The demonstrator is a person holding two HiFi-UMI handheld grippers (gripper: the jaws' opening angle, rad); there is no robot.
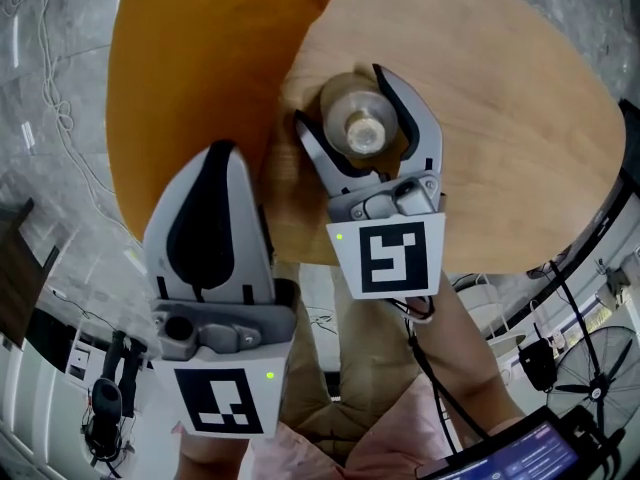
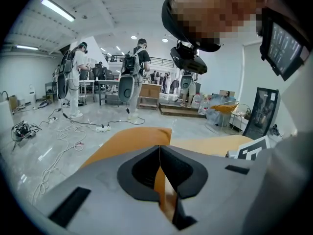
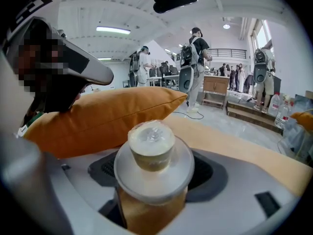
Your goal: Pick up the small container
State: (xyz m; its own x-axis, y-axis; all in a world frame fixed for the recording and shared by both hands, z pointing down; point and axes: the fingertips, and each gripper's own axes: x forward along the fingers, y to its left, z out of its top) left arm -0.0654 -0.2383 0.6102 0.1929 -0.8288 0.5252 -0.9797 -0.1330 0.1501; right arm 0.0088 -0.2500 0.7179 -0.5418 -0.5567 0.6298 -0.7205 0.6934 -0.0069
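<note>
1 small container [image 1: 360, 126] in R gripper [image 1: 338, 94] jaws; L gripper [image 1: 222, 154] closed, empty.

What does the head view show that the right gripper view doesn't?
Only the head view shows the person's trousers and a standing fan on the floor. Only the right gripper view shows people wearing backpacks and the ceiling light. Both show the small container between the right tool's jaws, the orange cushion and the wooden table.
</note>
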